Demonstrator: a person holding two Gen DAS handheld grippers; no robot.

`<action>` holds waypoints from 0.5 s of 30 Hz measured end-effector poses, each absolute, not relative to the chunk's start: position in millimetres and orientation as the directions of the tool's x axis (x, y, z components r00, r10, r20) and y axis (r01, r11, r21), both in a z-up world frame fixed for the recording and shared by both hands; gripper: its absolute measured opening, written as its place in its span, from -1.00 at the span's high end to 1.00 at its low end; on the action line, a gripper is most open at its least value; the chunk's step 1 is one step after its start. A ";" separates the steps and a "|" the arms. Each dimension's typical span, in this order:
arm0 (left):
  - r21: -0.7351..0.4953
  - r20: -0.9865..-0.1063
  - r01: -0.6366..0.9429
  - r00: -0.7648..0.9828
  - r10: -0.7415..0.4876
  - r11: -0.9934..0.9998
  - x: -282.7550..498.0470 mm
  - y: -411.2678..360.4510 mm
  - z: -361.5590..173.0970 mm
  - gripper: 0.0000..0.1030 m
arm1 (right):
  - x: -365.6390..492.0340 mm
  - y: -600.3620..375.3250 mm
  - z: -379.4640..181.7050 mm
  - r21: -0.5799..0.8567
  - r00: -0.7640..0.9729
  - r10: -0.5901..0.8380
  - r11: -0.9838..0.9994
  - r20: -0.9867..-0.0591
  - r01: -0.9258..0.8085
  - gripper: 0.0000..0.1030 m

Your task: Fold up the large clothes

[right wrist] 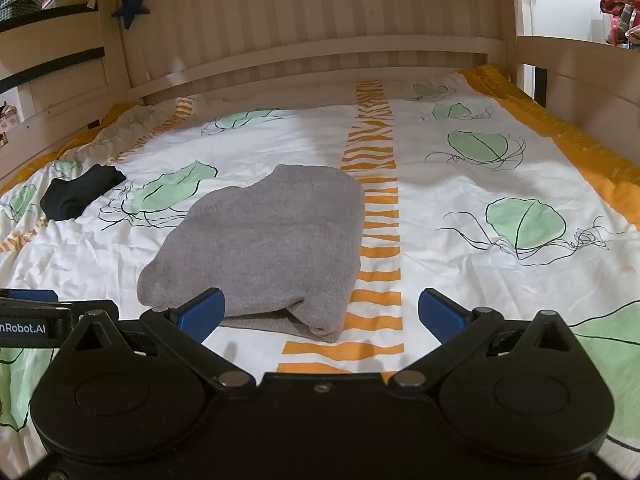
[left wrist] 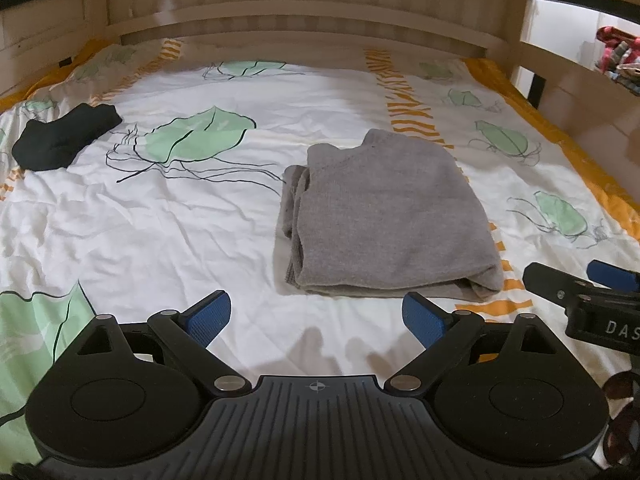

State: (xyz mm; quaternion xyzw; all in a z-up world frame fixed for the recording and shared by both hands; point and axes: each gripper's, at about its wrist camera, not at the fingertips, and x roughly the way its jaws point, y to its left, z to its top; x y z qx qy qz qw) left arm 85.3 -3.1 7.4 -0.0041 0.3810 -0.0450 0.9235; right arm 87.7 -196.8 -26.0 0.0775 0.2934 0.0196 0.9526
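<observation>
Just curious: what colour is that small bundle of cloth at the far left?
Black; the small folded cloth bundle shows best in the left wrist view.

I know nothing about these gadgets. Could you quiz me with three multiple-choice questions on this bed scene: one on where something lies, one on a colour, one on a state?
1. Where does the black garment lie relative to the grey sweater?
A. on top of it
B. apart, to its left near the bed edge
C. tucked under it

2. What colour are the gripper pads?
A. red
B. blue
C. yellow

3. What state is the grey sweater in?
A. folded flat on the bedsheet
B. hanging from a rail
C. spread out full length

Answers: 1 B, bare sheet separates them. 2 B, both the left gripper and the right gripper show blue pads. 3 A, stacked layers show at its near edge.
</observation>
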 end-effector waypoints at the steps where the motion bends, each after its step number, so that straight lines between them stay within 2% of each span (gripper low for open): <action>1: -0.039 -0.702 0.076 0.707 -0.082 0.996 84.8 -3.5 7.4 -0.82 | 87.9 -197.1 -26.0 0.159 0.827 0.083 0.987 -0.556 0.008 -0.99; 15: -0.044 -0.697 0.057 0.714 -0.072 0.997 86.4 0.4 7.6 -0.82 | 88.1 -197.2 -26.0 0.159 0.827 0.083 0.987 -0.557 0.008 -0.99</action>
